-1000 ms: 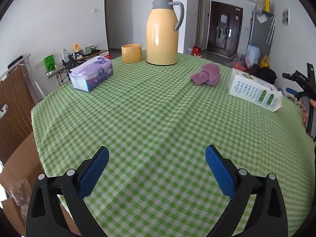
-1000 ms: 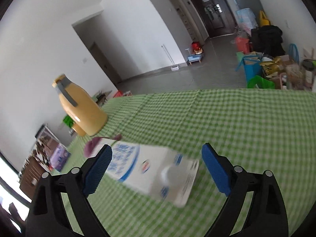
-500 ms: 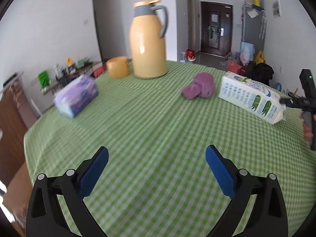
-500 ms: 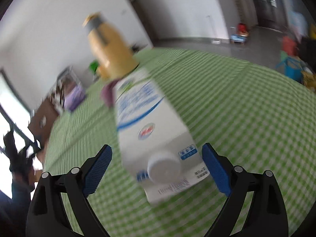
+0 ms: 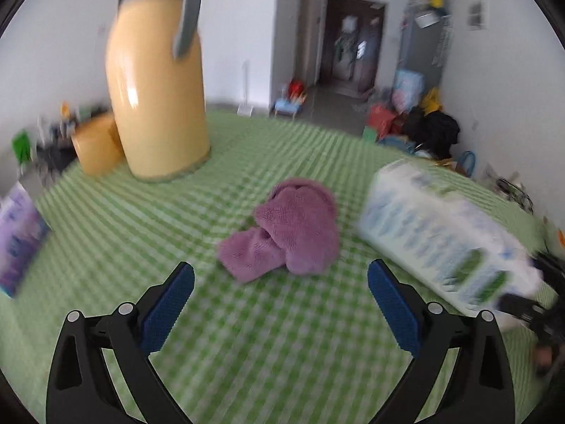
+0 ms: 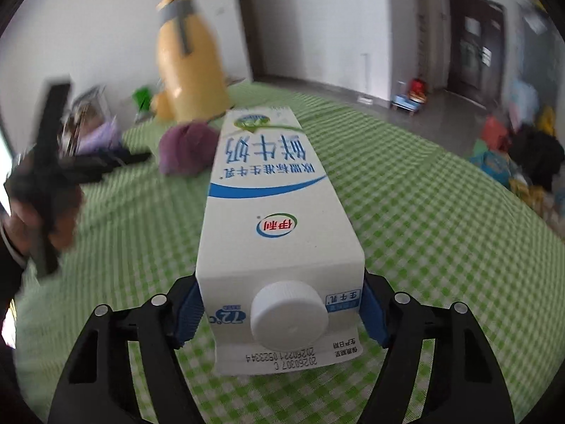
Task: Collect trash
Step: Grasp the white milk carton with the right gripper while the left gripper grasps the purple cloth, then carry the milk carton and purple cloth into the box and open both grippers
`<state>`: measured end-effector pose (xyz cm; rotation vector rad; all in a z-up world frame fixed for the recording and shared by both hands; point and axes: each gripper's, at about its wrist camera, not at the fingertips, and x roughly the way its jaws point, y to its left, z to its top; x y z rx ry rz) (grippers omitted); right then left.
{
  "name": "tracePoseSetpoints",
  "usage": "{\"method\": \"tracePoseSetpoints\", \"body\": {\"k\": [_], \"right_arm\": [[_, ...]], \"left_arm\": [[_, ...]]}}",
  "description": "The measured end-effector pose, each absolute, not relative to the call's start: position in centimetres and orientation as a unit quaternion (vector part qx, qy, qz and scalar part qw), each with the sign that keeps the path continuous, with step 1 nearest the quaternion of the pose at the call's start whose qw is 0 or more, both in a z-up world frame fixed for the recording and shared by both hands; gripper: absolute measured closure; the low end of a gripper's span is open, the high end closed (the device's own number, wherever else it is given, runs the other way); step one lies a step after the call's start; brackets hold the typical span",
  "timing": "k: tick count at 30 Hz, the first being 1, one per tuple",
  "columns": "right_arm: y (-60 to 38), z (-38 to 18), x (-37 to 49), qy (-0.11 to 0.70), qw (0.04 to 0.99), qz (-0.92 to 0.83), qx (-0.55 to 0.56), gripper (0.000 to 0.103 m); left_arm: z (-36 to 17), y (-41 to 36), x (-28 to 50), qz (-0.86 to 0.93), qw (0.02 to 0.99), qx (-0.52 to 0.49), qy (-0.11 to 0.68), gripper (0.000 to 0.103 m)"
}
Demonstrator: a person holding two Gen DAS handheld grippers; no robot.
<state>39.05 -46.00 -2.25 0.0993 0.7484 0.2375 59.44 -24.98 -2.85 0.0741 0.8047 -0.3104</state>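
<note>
Tissue pack (image 5: 16, 236): far left of the desk (image 5: 247, 335), blurred; untouched.
Yellow cup (image 5: 95, 148): behind and left of the flask, standing on the cloth.
Yellow flask (image 5: 157, 84): upright at the back; looms far larger in my left view than a second ago, so that arm has travelled forward over the desk.
Left claw (image 5: 280, 304): fingers spread wide, nothing between them, aimed at the purple cloth.
Purple cloth (image 5: 286, 229): crumpled heap mid-desk, just ahead of my left claw and beside the carton's far end.
Milk carton (image 6: 279, 233): the trash item; lying on its side on the green check, cap end toward my right wrist.
Right claw (image 6: 282, 312): a second ago wide and short of the carton; now the blue pads press both side walls near the cap.
Lift status: carton seems to rest on the desk, though the blur leaves this uncertain.
Finding: the first trash item is secured, in my judgement. Lift and carry to a bin come next; no bin is in view.
</note>
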Motion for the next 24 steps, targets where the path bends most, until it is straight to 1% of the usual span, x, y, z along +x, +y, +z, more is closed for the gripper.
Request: {"method": "tracePoseSetpoints", "body": {"k": [2, 4, 5, 6, 7, 8, 9, 13, 17, 21, 24], "right_arm": [[-47.3, -1.5, 38.8, 0.354, 0.927, 0.1, 0.075, 0.033], [-48.2, -1.0, 38.6, 0.345, 0.93, 0.089, 0.093, 0.033], [-48.7, -0.9, 38.5, 0.339, 0.931, 0.087, 0.104, 0.033], [-49.2, -0.7, 38.1, 0.336, 0.931, 0.087, 0.11, 0.033], [-49.3, -0.6, 38.0, 0.333, 0.932, 0.089, 0.114, 0.033], [-49.5, -0.5, 37.9, 0.332, 0.932, 0.089, 0.116, 0.033], [-49.3, -0.4, 37.6, 0.332, 0.932, 0.09, 0.114, 0.033], [-49.6, 0.6, 37.9, 0.323, 0.934, 0.09, 0.123, 0.033], [-49.2, 3.2, 37.9, 0.309, 0.941, 0.081, 0.11, 0.034], [-47.5, 5.2, 37.0, 0.297, 0.948, 0.085, 0.08, 0.034], [-43.6, 6.6, 36.0, 0.291, 0.948, 0.12, 0.04, 0.034]], "left_arm": [[-4.1, -25.4, 61.2, -0.125, 0.904, 0.027, 0.408, 0.008], [-4.6, -25.6, 62.2, -0.124, 0.906, 0.004, 0.405, 0.008], [-4.6, -25.6, 62.5, -0.128, 0.907, -0.008, 0.401, 0.011], [-4.4, -25.8, 62.4, -0.136, 0.908, -0.016, 0.395, 0.038], [-4.1, -25.6, 62.2, -0.152, 0.909, -0.03, 0.387, 0.057], [-3.8, -25.5, 62.0, -0.163, 0.907, -0.044, 0.385, 0.073], [-3.6, -25.7, 61.9, -0.168, 0.904, -0.048, 0.39, 0.078], [-1.8, -25.3, 59.2, -0.185, 0.907, -0.022, 0.379, 0.081], [2.1, -22.0, 54.8, -0.167, 0.917, -0.023, 0.36, 0.082], [7.3, -14.9, 47.1, -0.145, 0.939, -0.02, 0.311, 0.082], [10.3, -6.4, 40.0, -0.106, 0.951, -0.031, 0.288, 0.081]]}}
